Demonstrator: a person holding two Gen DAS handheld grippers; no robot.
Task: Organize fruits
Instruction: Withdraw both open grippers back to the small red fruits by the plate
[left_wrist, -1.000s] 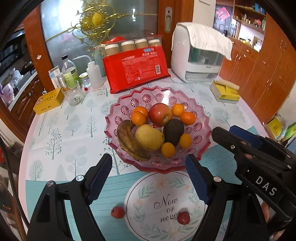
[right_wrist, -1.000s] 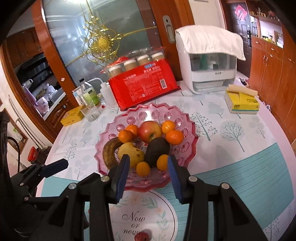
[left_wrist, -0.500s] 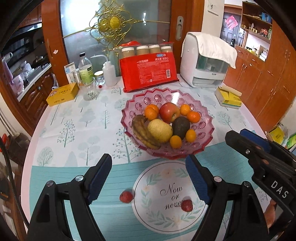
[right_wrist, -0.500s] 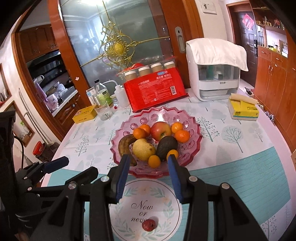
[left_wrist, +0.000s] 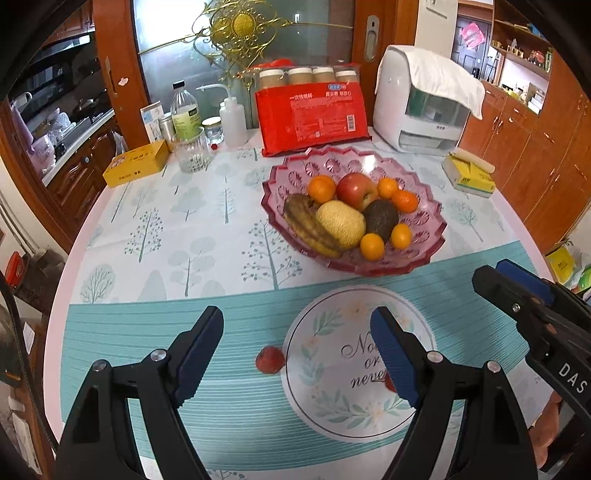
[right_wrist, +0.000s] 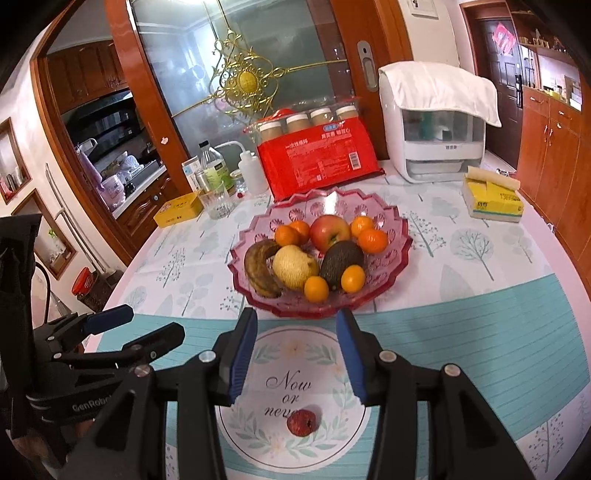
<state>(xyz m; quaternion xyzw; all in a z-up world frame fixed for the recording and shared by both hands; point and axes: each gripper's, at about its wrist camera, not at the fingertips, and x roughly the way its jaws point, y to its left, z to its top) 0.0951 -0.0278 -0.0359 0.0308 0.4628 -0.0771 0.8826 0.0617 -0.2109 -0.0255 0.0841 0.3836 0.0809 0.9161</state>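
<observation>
Date (right_wrist: 302, 422) on table, below & between right gripper (right_wrist: 297, 354) jaws, untouched.

Your right gripper (right_wrist: 297, 354) over the round printed mat (right_wrist: 343, 435), jaws apart.
You hold nothing: one red date (right_wrist: 302, 422) lies on the mat (near its lettering), the pink fruit bowl (right_wrist: 399, 266) beyond.

second red fruit (left_wrist: 389, 384) — mostly hidden behind the left gripper's finger (left_wrist: 395, 354).

Six oranges (right_wrist: 316, 289), two red fruits (left_wrist: 270, 359), one pink bowl (right_wrist: 400, 236)
</observation>
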